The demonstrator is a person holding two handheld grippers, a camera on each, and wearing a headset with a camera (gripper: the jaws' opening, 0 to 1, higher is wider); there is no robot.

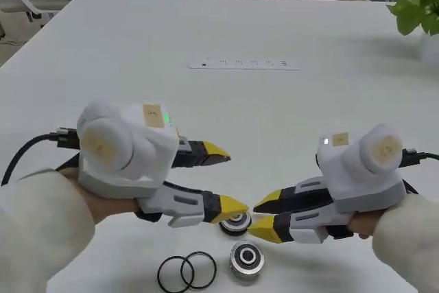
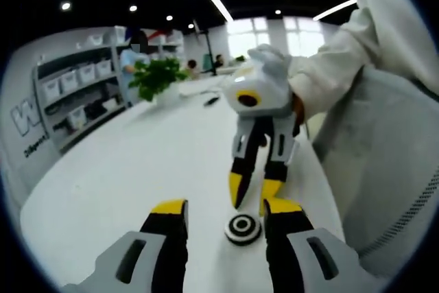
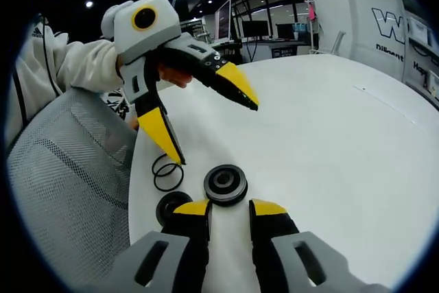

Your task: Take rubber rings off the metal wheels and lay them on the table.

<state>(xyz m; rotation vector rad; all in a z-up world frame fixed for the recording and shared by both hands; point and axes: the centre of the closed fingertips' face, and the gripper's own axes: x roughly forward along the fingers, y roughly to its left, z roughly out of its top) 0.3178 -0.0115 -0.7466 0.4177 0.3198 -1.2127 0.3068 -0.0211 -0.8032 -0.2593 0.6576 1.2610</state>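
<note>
left gripper (image 1: 230, 182) fingers spread wide, right gripper (image 1: 260, 213) fingers slightly apart, both empty. wheel (image 1: 236, 223) on bench (image 1: 137, 66) between tips; second wheel (image 1: 247, 259), loose rings (image 1: 185, 272) nearer. advice: pin wheel with one gripper, hook ring edge with other, peel slowly.

From the headset: looking forward and down onto the white table (image 1: 274, 25), close above the work at lower frame. From the left gripper (image 1: 234, 182): set low over the tabletop, facing the right gripper (image 2: 250, 202) at frame centre. From the right gripper: equally low, facing the left gripper at upper left. Common to all three: one metal wheel (image 1: 236, 224) (image 2: 243, 228) (image 3: 225, 183) by the jaw tips.
</note>
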